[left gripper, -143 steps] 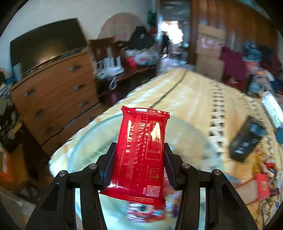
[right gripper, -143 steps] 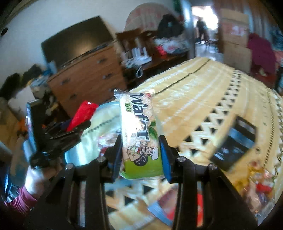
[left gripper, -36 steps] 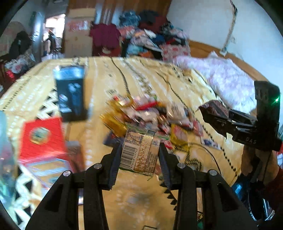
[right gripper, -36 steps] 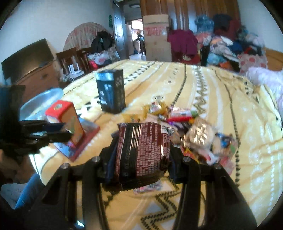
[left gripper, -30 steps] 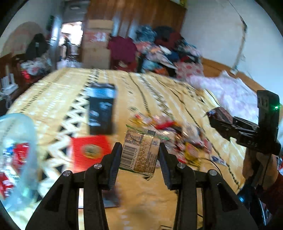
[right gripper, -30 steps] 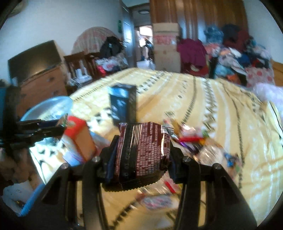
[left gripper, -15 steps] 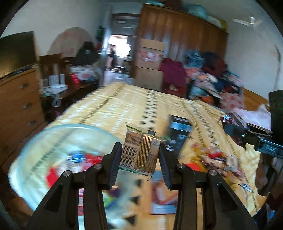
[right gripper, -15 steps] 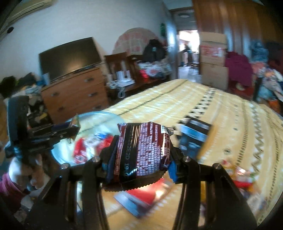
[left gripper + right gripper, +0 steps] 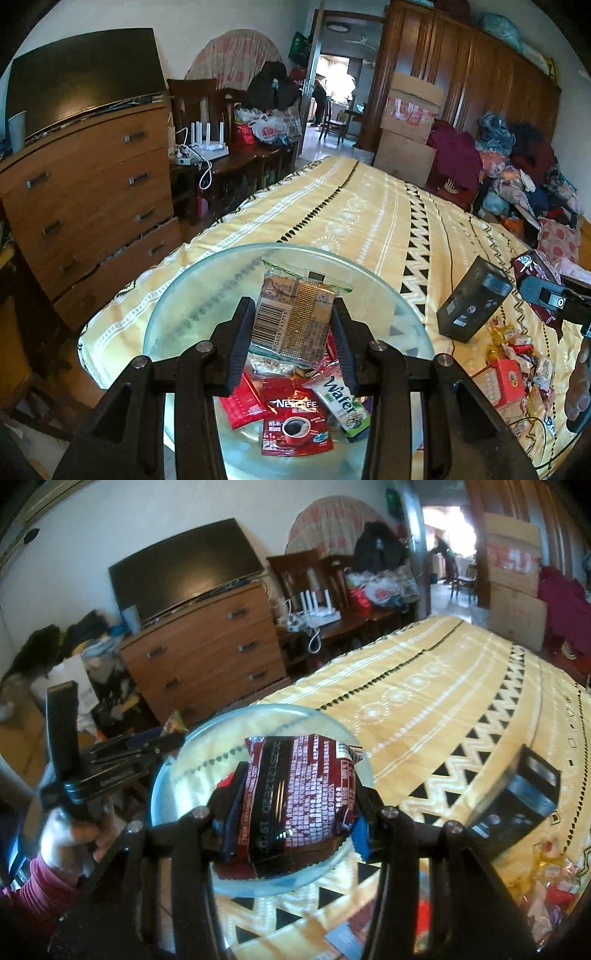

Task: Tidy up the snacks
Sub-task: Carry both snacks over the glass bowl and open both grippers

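My left gripper is shut on a small tan snack packet with a barcode and holds it over the clear glass bowl. In the bowl lie a red Nescafe sachet, a green Wafer bar and a red packet. My right gripper is shut on a dark maroon snack bag, above the same glass bowl. The left gripper shows at the left of the right wrist view, held by a hand. The maroon bag also appears at the right edge of the left wrist view.
The bowl sits near the corner of a bed with a yellow patterned cover. A black box stands on it, with a red box and a heap of loose snacks beyond. A wooden dresser stands to the left.
Both grippers have swung left from the snack heap to over the glass bowl, each still holding its packet. The bowl now lies directly under both.
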A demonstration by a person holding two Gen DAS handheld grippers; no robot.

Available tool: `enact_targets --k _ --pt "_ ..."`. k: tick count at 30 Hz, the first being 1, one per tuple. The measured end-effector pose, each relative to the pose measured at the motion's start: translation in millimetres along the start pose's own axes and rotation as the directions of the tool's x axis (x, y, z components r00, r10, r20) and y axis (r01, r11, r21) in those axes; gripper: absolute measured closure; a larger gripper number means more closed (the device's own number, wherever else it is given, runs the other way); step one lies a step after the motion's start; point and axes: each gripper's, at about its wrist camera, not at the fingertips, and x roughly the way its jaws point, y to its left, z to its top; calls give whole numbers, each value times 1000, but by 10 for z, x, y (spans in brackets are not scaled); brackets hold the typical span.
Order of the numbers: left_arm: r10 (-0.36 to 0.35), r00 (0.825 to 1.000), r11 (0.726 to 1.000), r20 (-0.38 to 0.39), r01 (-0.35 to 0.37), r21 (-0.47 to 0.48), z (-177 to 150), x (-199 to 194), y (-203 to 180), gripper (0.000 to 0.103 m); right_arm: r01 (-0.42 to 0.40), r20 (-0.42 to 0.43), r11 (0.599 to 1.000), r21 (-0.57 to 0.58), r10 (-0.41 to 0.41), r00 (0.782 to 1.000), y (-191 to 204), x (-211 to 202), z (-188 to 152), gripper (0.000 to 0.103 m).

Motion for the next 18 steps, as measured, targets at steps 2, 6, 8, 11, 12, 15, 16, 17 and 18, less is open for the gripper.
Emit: enact_targets --k 2,6,8,11,12,15,16,17,18 --pt "-5 1000 1000 -8 5 8 -30 41 -53 60 -1 -12 1000 -4 1 1000 18 56 16 55" --pt "-14 1000 1000 -10 14 16 -40 38 -129 60 -3 -20 1000 -4 3 1000 58 124 60 55" --pt "-14 1000 1000 -7 14 21 -25 34 -141 60 -4 -24 1000 -4 4 1000 80 154 86 55" --pt "-13 1000 1000 -5 13 23 -3 26 -142 60 -7 -30 1000 -7 6 1000 96 185 115 55" --pt "-11 1000 1000 -4 11 23 0 29 -146 60 -8 -32 1000 -8 8 999 99 199 123 55" --pt "-6 1000 1000 -8 6 26 6 51 -157 60 -10 -38 1000 -10 10 999 111 250 133 55" --pt "-4 1000 1000 -11 5 29 3 61 -162 60 -11 -40 1000 -11 10 999 109 269 132 55" --pt "-2 1000 999 -13 2 32 2 68 -166 60 -11 -41 1000 -11 11 999 116 279 127 55" --pt "0 1000 999 -13 0 33 1 75 -168 60 -12 -43 1000 -12 12 999 121 293 127 55"
